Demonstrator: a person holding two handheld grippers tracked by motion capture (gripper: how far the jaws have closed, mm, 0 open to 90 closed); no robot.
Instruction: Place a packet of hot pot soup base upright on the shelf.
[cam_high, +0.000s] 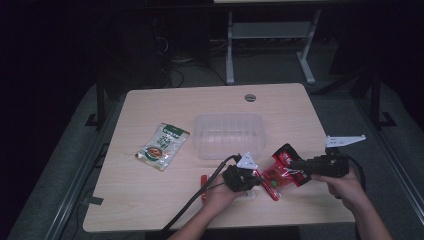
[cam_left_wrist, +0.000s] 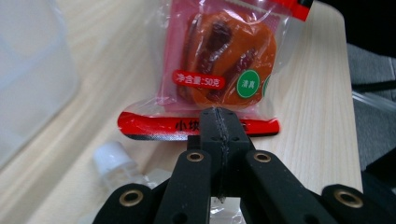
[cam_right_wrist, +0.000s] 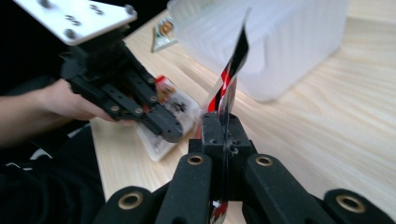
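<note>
Stretched between both clamped hand-held grippers, left (cam_high: 256, 176) and right (cam_high: 295, 164), the red snack packet (cam_high: 279, 170) hangs just in front of the clear plastic container (cam_high: 229, 135).

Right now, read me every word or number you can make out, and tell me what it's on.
"净含量:50克": red oval on the red snack packet.
"清真": green round mark on that packet.
"小块": packet's red bottom strip; the rest is hidden behind the left gripper.
Green packet: print too small to read.
</note>
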